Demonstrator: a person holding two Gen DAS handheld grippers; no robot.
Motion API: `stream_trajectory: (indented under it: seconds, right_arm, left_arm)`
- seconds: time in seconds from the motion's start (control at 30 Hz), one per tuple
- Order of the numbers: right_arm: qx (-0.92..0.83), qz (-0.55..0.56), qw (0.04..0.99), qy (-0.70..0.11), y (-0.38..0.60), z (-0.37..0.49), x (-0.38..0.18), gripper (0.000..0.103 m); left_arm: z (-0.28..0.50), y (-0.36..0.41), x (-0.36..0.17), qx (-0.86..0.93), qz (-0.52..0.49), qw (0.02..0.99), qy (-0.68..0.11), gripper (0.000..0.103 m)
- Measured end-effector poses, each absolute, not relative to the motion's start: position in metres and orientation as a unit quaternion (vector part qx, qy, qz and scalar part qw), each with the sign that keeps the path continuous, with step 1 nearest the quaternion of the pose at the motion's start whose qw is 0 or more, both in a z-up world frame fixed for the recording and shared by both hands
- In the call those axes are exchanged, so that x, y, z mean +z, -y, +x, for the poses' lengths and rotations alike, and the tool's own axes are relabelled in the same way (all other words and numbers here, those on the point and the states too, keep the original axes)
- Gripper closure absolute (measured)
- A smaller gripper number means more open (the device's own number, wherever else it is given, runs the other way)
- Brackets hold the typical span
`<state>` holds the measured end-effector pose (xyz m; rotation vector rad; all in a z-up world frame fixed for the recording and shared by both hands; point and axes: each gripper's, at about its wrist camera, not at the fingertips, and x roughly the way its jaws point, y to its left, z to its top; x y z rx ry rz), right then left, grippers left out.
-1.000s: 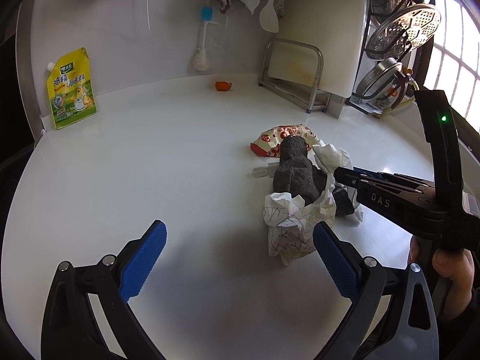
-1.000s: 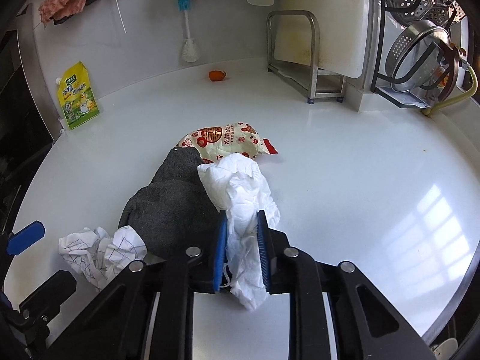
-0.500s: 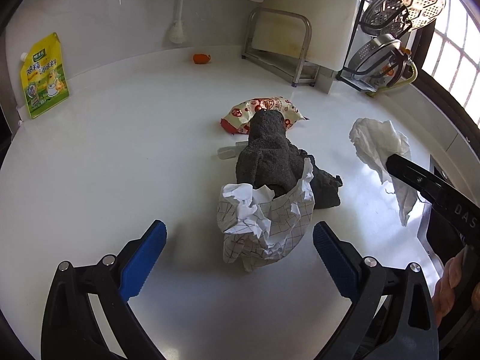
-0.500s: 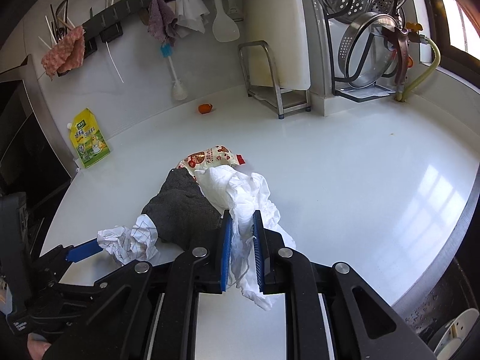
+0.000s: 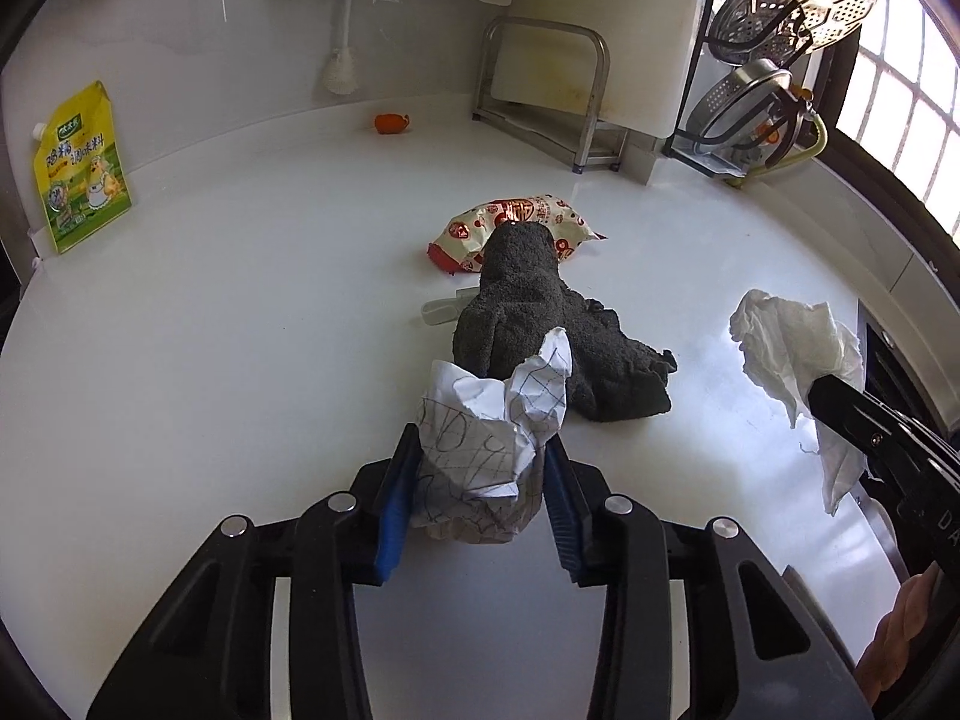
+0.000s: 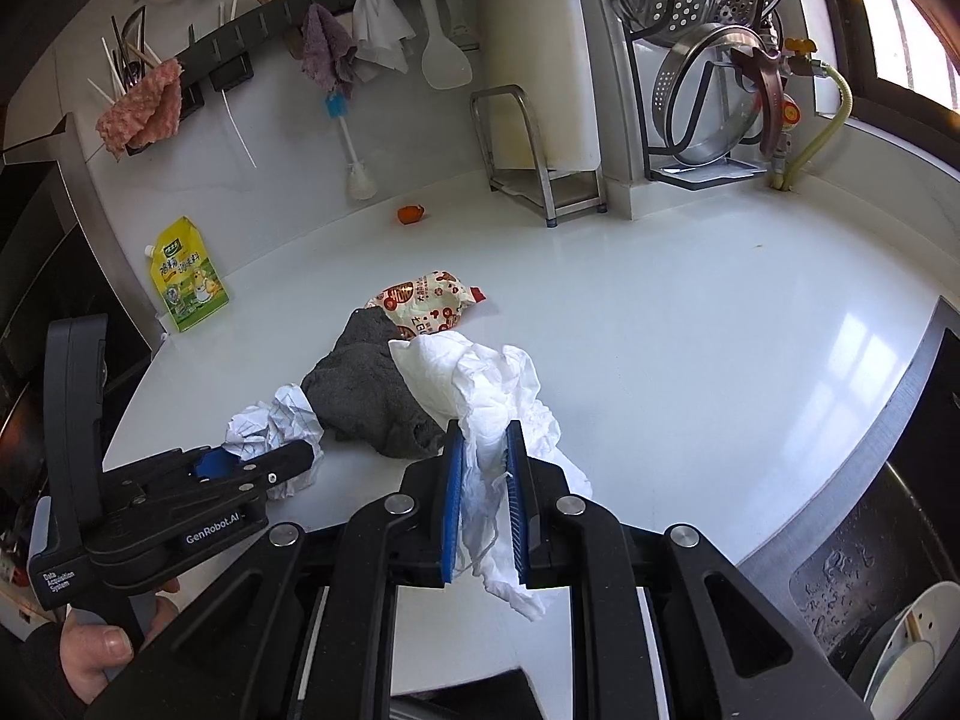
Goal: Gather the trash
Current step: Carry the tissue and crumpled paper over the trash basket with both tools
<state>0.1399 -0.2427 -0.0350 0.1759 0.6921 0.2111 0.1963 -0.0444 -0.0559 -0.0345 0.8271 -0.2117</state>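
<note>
Two grips hold: our right gripper (image 6: 485, 501) clamps the tissue (image 6: 480, 390) off the table (image 6: 660, 330); our left gripper's (image 5: 478, 501) fingers have just been closing onto the paper ball (image 5: 492, 444), which touches the cloth (image 5: 540, 330) and could drag it. Only the right view shows the sink (image 6: 852, 576); the wrapper (image 5: 516, 222) remains.
</note>
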Motion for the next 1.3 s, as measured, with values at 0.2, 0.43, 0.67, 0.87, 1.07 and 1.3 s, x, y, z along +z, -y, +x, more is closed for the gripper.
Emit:
stream_trajectory:
  seconds: [0.2, 0.43, 0.67, 0.87, 1.07, 1.3]
  right_arm:
    - [0.093, 0.111, 0.928, -0.344, 0.239, 0.092, -0.046, 0.089]
    - [0.080, 0.139, 0.924, -0.346, 0.236, 0.025, -0.058, 0.089]
    - [0.073, 0.147, 0.924, -0.345, 0.232, -0.033, -0.061, 0.089]
    - [0.069, 0.156, 0.917, -0.362, 0.230, -0.068, -0.074, 0.089]
    - [0.064, 0.146, 0.915, -0.371, 0.225, -0.094, -0.082, 0.089]
    - [0.062, 0.149, 0.908, -0.386, 0.223, -0.110, -0.095, 0.089]
  left_arm:
    - [0.151, 0.026, -0.047, -0.102, -0.012, 0.918, -0.384, 0.064]
    - [0.092, 0.007, -0.045, -0.101, -0.008, 0.921, -0.375, 0.064]
    - [0.039, 0.010, -0.045, -0.116, 0.012, 0.924, -0.365, 0.064]
    - [0.005, 0.017, -0.048, -0.131, 0.027, 0.925, -0.357, 0.064]
    - [-0.017, 0.026, -0.060, -0.151, 0.033, 0.917, -0.368, 0.064]
    - [-0.034, 0.028, -0.079, -0.161, 0.045, 0.907, -0.386, 0.064]
